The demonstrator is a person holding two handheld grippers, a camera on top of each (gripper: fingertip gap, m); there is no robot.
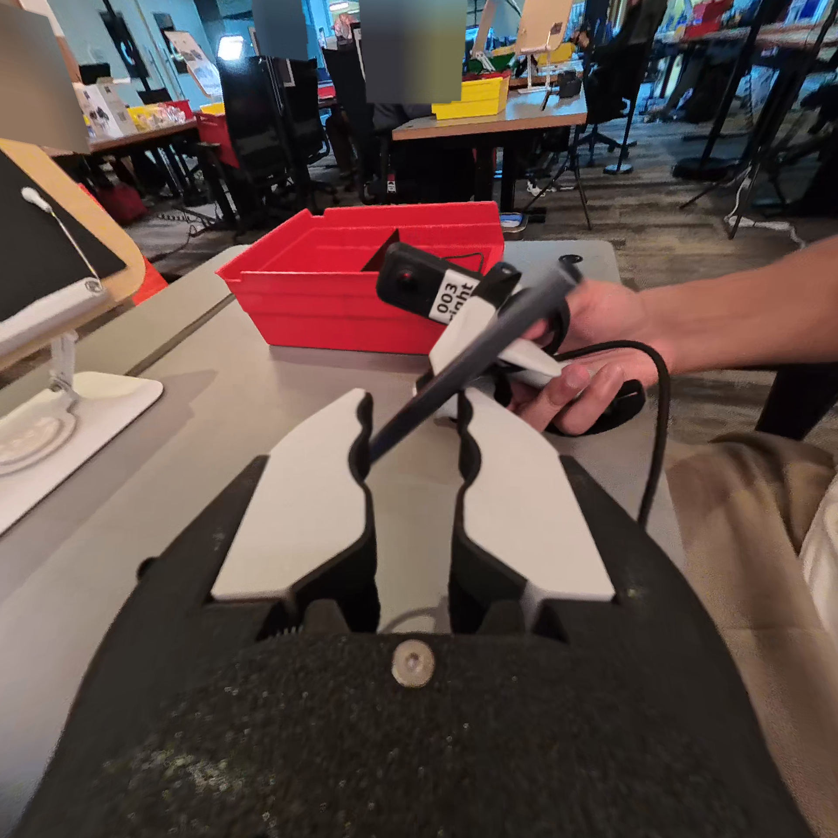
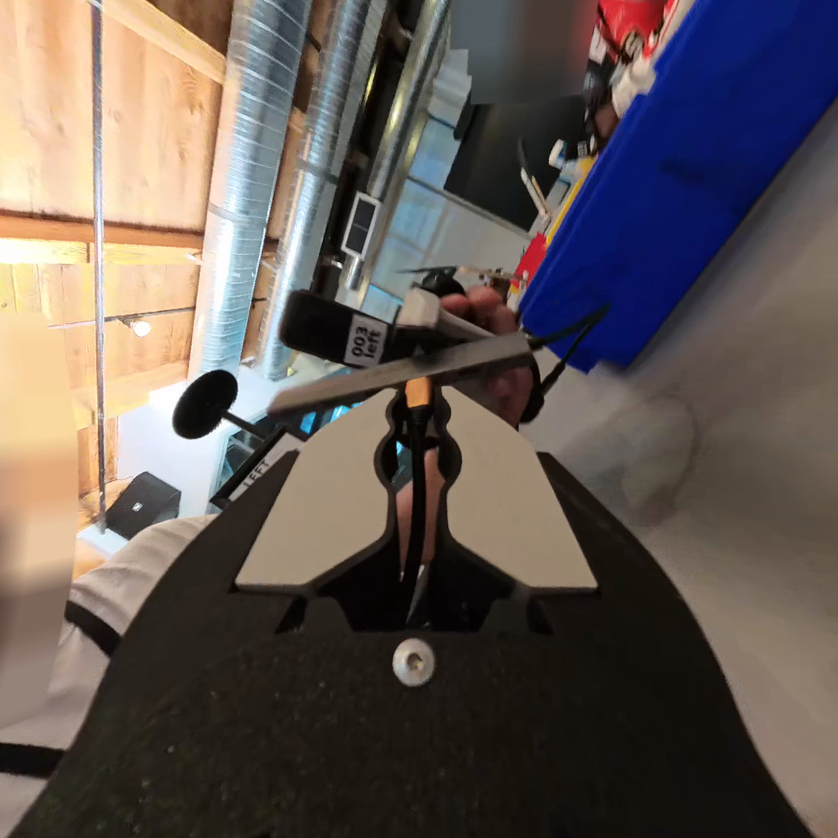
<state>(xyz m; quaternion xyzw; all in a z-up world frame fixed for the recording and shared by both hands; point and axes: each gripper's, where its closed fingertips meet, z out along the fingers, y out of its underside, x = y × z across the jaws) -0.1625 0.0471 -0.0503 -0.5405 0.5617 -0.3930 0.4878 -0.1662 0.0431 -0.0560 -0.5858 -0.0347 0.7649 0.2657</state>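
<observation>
The left tongs (image 1: 412, 453) are gaping over the grey worktop (image 1: 226, 408), one end of a slim dark hub (image 1: 458, 362) lying against their left finger. The right tongs (image 2: 415, 435) are clamping a black cable (image 2: 415, 489) whose orange plug (image 2: 417, 392) is meeting the hub's long side.

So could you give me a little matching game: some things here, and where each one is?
Things:
1. red bin
2. yellow bin
3. cable
4. tablet

Places:
A. on a far desk
B. between the fingers of the right hand-held gripper
C. on a stand at the left edge of the left wrist view
D. on the near grey table

Pairs: 1-D, 2-A, 3-B, 4-C
</observation>
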